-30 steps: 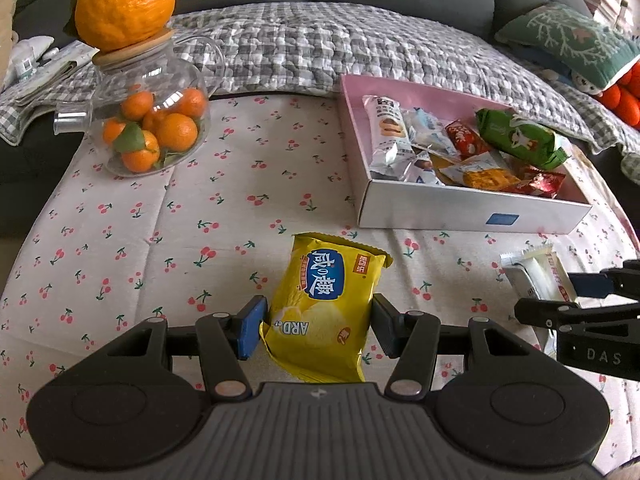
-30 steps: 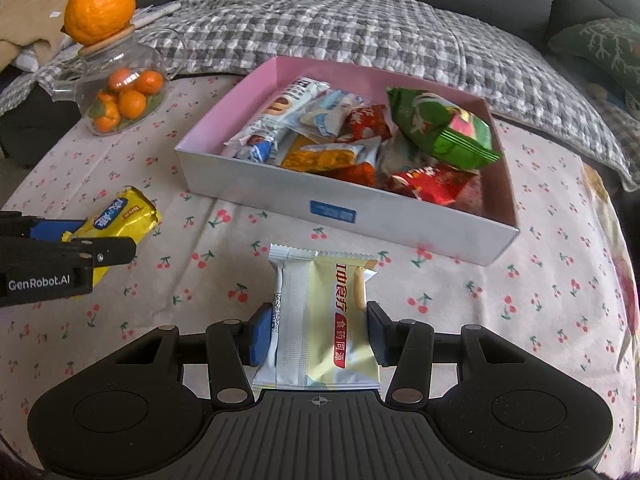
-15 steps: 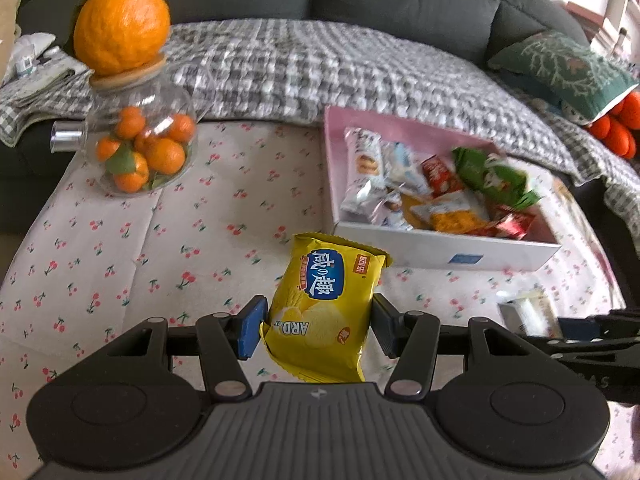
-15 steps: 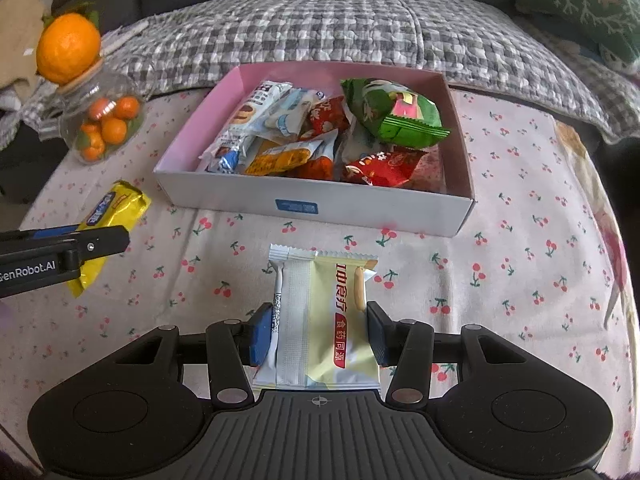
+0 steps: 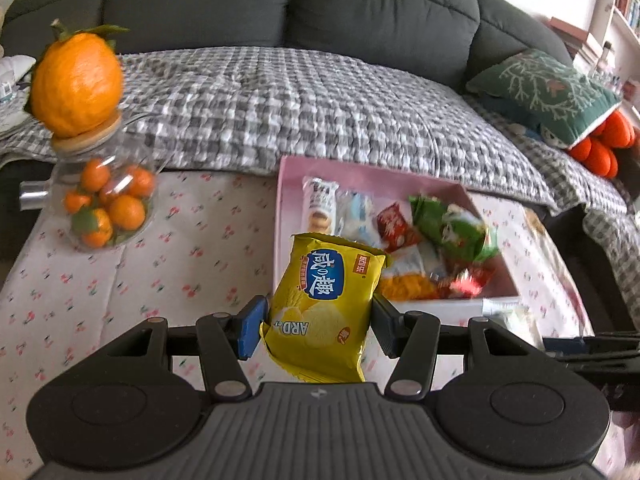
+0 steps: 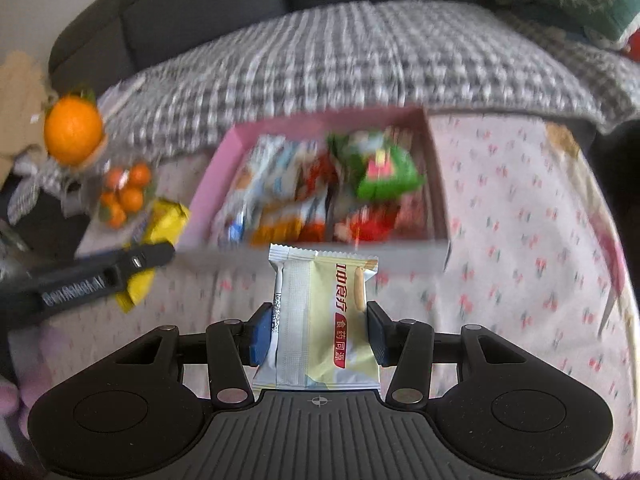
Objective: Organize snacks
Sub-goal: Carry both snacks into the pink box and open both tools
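Yellow packet [image 5: 326,304] upright, leaning right; cream packet [image 6: 320,320] upright.

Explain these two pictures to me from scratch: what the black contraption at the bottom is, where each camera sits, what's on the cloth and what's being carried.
No robot here: a person holds a black two-fingered tool in each hand, with a wide-angle camera on each looking forward along its fingers. The black body at the bottom of each picture is that tool itself.

In the left wrist view, the left tool is clamped on a yellow crisp packet with a blue label. In the right wrist view, the right tool is clamped on a pale cream-and-silver biscuit packet with red lettering. Each tool also shows at the edge of the other's view.

Ahead, on a white tablecloth printed with cherries, sits an open pink-lined cardboard box already holding several wrapped snacks. At its left stands a round glass jar of small oranges, with a large orange on its lid. Behind is a grey sofa.
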`<state>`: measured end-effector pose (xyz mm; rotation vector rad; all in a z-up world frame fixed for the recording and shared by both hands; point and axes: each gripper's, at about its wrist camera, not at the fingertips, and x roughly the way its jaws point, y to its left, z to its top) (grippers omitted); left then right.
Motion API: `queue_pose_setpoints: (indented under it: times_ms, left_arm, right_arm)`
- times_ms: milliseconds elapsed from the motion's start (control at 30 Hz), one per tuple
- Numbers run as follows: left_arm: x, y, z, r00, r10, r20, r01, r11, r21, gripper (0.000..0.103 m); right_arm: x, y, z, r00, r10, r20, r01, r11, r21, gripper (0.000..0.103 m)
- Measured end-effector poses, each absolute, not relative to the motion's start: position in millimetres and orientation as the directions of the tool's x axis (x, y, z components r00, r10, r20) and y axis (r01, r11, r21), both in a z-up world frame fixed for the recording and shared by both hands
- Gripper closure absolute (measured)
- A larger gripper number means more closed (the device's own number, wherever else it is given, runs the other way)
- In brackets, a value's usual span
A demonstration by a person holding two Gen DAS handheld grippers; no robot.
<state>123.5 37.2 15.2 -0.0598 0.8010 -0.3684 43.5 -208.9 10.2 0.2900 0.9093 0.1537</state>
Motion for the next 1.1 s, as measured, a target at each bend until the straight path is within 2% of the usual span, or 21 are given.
queue_pose_setpoints:
  times_ms: [133, 333, 700, 933, 1033, 1100]
  left_arm:
    - [140, 22, 19, 0.646, -0.355, -0.675, 0.306, 0.931, -0.197, 0.051]
    - [169, 4, 9, 0.675, -0.361, -0.644, 0.319, 0.929, -0.186, 0.051]
    - [201, -19, -3, 0.721, -0.311, -0.620, 0.340, 0.937, -0.075, 0.050]
    - [212, -24, -12, 0.721, -0.299, -0.625, 0.346, 0.937, -0.049, 0.050]
    - [215, -25, -15, 0.728, -0.290, -0.621, 0.344, 0.938, -0.035, 0.046]
    - [215, -24, -15, 0.737, -0.287, -0.612, 0.341, 0.940, -0.030, 0.040]
  right_arm:
    - [70, -216, 30, 0.636, 0.279, -0.719, 0.003, 0.931, 0.364, 0.056]
    - [116, -217, 40, 0.664, 0.249, -0.705, 0.008, 0.940, 0.341, 0.056]
    - [183, -216, 15, 0.673, 0.215, -0.708, 0.039, 0.945, 0.323, 0.056]
    - [208, -208, 4, 0.667, 0.191, -0.720, 0.046, 0.954, 0.296, 0.055]
    - [215, -206, -1, 0.665, 0.182, -0.724, 0.053, 0.956, 0.289, 0.055]
    - [219, -205, -4, 0.666, 0.173, -0.726, 0.057, 0.958, 0.281, 0.055]
